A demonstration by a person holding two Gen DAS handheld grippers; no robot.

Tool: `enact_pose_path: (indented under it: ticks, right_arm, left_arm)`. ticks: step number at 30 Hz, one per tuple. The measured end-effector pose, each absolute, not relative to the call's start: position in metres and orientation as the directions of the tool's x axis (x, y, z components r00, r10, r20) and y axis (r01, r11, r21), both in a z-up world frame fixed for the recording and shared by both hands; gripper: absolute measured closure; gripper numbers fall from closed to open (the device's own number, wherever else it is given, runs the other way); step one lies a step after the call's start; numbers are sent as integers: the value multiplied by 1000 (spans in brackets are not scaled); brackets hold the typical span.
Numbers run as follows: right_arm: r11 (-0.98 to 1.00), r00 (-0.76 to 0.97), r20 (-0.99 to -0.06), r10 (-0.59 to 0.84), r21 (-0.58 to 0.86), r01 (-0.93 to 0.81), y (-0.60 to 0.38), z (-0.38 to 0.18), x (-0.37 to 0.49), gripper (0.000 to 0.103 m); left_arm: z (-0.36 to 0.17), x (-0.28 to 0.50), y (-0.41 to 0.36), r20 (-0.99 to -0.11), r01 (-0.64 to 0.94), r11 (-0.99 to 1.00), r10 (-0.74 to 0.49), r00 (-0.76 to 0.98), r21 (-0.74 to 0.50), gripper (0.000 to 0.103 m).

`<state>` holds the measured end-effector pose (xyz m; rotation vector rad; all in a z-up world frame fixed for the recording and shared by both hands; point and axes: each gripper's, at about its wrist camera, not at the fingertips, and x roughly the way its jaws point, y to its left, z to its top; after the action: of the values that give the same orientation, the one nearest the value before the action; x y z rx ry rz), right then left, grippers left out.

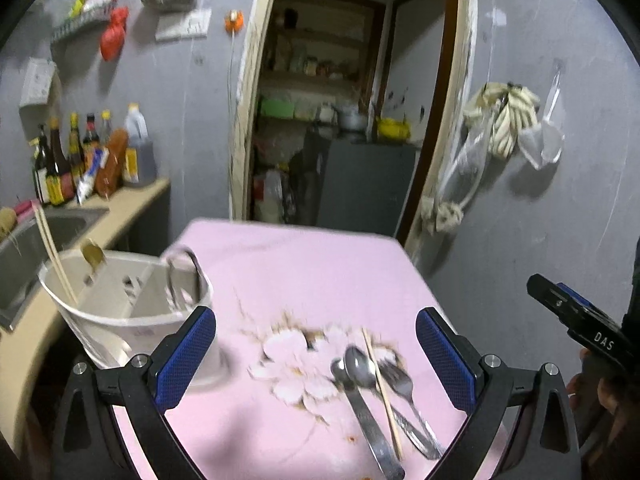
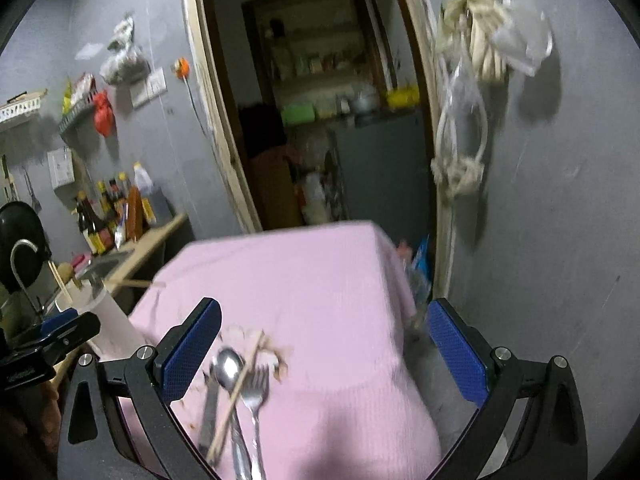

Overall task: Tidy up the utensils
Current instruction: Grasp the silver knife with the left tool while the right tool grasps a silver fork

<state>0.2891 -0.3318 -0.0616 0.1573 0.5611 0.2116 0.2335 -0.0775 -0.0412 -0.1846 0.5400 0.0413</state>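
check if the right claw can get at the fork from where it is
Probably yes. The right claw is open above the cloth, and the fork lies bare by its left finger; only a chopstick leans close.

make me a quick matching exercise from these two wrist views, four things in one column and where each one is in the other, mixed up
Things:
1. fork
2. sauce bottles
3. utensil holder
4. bundle of rope

Places:
A. hanging on the wall right of the doorway
B. standing on the pink tablecloth's left part
C. lying on the pink tablecloth beside the spoons
D. lined up on the counter by the sink

Pairs: 1-C, 2-D, 3-B, 4-A
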Motion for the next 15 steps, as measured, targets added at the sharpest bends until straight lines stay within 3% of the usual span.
enact_pose_path:
  ticks: [6,11,15]
  right_arm:
    - [954,735,-610,297,220,-203,-324,-114,303,2]
    - [935,648,-674,355,255,-247,-313,-152,311,3]
    - [916,602,-692,400,271,-296,-300,-170,316,15]
  left_arm:
    - [-85,257,-78,-640,-122,974,-28,768,-189,2]
    - [-115,269,-75,-694,-133,970,-48,718,-206,3]
    - [-132,278,-74,-718,-128,964,-82,692,-233,13]
